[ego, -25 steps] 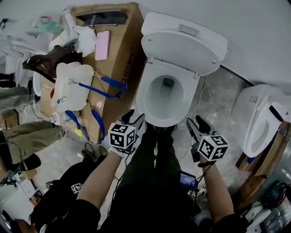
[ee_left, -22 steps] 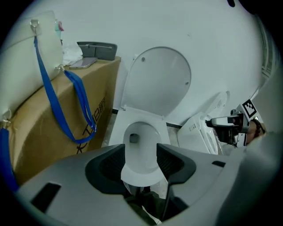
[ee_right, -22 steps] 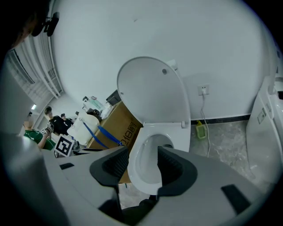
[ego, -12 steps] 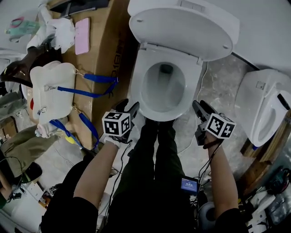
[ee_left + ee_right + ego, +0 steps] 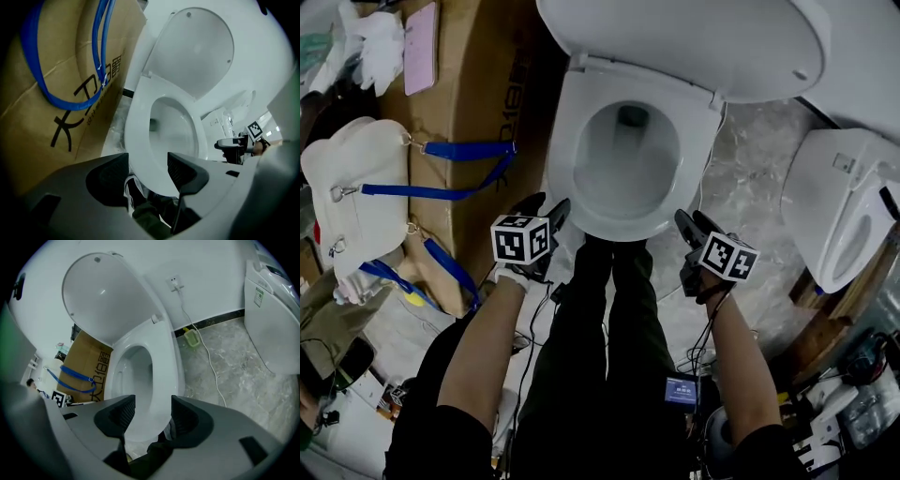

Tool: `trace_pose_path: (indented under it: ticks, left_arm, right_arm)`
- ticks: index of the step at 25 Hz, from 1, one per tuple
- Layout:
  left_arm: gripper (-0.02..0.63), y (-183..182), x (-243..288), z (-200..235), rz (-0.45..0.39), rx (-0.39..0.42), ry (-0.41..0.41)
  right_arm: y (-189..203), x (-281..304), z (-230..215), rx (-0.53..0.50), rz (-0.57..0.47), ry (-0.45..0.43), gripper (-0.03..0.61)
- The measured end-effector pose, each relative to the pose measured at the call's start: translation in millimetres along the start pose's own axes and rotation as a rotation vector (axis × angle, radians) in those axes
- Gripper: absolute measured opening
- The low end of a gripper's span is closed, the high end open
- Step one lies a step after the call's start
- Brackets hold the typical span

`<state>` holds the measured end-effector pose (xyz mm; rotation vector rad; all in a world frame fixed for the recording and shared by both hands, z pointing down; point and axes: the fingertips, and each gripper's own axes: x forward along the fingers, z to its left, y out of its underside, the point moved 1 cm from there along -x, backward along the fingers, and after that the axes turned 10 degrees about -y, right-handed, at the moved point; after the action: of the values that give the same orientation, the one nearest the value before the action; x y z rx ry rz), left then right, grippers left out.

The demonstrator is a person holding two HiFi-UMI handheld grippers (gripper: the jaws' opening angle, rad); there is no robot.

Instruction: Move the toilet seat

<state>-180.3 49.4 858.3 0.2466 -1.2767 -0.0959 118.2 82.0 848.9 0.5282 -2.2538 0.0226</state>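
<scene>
I hold both grippers low at the front of the white oval toilet seat (image 5: 567, 141), which lies flat on its bowl just ahead of my dark-trousered legs (image 5: 600, 328). The white lid (image 5: 675, 37) is raised behind it, its far edge cut off in the head view. The left gripper (image 5: 147, 171) and the right gripper (image 5: 149, 416) are both opening, jaws spread wide. The seat's front rim shows through each gap with no pad pressing it. I cannot tell how far the rim reaches in between, and its lowest part is hidden behind the jaws. A brown cardboard box (image 5: 478, 75) stands just left of the bowl, and a second white toilet (image 5: 834, 216) runs out of frame at right.
</scene>
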Motion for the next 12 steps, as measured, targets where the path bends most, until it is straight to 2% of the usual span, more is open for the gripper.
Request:
trace_pose_path:
  ticks: [6, 12]
  left_arm:
    - [0.268, 19.1, 19.1, 1.8, 0.044, -0.038, 0.046]
    - [0.268, 35.2, 36.6, -4.1, 0.099, -0.035, 0.061]
  right_arm:
    - [28.8, 16.4, -18.5, 0.005, 0.06, 0.018, 0.261]
    - [49.8, 25.7, -23.2, 0.073, 0.051, 0.013, 0.276]
